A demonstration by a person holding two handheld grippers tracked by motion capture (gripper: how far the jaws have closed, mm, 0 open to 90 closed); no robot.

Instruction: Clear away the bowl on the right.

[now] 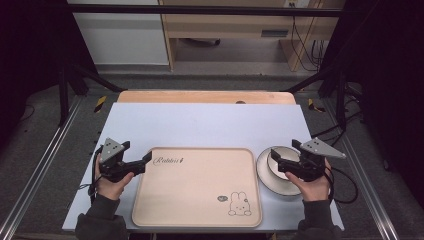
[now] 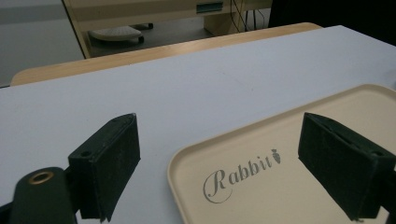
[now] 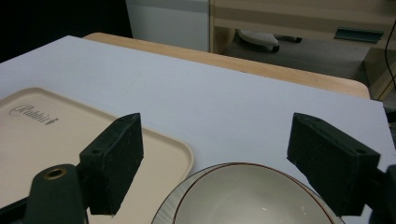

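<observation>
left hand-held gripper (image 1: 148,156) sits at the near-left of the surface (image 1: 200,125), held in the person's left hand (image 1: 112,182), jaws pointing right toward the tray (image 1: 200,200). it's released: in the left gripper view the two black pads (image 2: 112,158) stand wide apart w/ nothing between them but the tray's far-left corner and the "rabbit" lettering (image 2: 240,175) below. one pad is over the pale blue surface just left of the tray rim, the other over the tray itself. can't tell if either pad touches the tray.

right hand-held gripper (image 1: 274,155) is at the near-right, in the person's right hand (image 1: 312,187), jaws pointing left over the bowl (image 1: 281,163). also released, jaws wide, no pad pressing on anything. in the right gripper view the bowl's white inside w/ dark rim line lies below and between the pads (image 3: 116,158), apart from both.

bowl stands upright on a white plate (image 1: 265,175), which lies just beside the tray's right edge, on the surface. tray is beige w/ a bunny drawing (image 1: 239,205) at its near-right corner, flat on the surface between the two hands. wooden edge of the surface (image 1: 205,96) shows at the far side.
</observation>
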